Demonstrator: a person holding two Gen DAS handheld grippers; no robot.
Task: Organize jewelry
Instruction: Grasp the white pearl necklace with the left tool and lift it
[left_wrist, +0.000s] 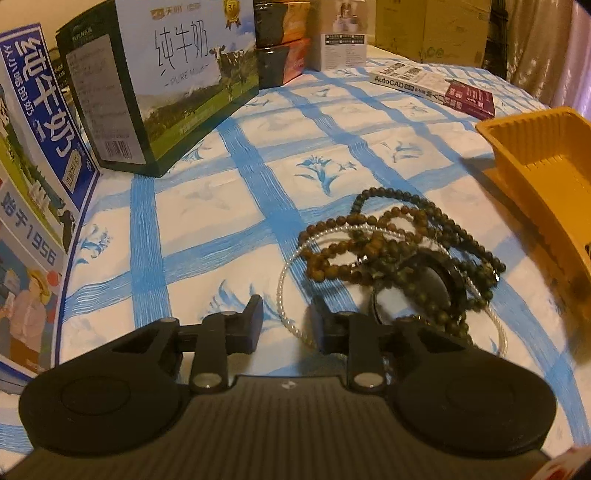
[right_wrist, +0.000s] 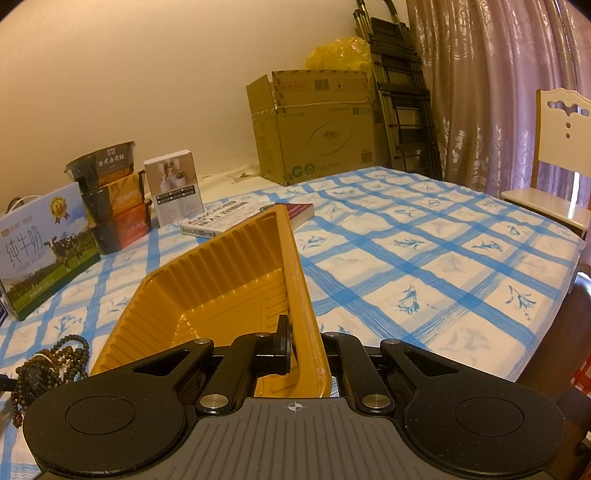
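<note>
A: One tangled heap of bead strings (left_wrist: 399, 254) lies on the blue-checked cloth (left_wrist: 229, 206), right of centre in the left view. Brown and dark green beads, a thin white pearl strand (left_wrist: 291, 317) looping out low, and a dark round piece (left_wrist: 428, 284) in the middle; can't tell what it is.

B: Left gripper (left_wrist: 286, 317)?

A: Jaws parted, nothing between them. Low over the cloth at the heap's near-left edge; the pearl loop runs between the fingertips. Touching or not, can't tell.

B: Right gripper (right_wrist: 306, 343)?

A: Clamped on the near rim of the yellow tray (right_wrist: 207, 280), one finger (right_wrist: 282, 339) inside the wall, the other hidden outside it. Tray looks tilted up off the cloth. Nothing seen in it.

B: Tray versus heap?

A: Just beside: heap sits lower left in the right view (right_wrist: 51, 365), tray at the right edge in the left view (left_wrist: 535, 155).

B: Step?

A: My read: tray is being held ready and the first pick is about to start. Next move calls for closing on one strand only, probably the pearl loop, and lifting slowly, since the strings are knotted together and could drag the rest.

B: Background?

A: Milk cartons (left_wrist: 166, 81) upper left, book (left_wrist: 436, 86) upper right, cardboard box (right_wrist: 314, 125) behind.
</note>
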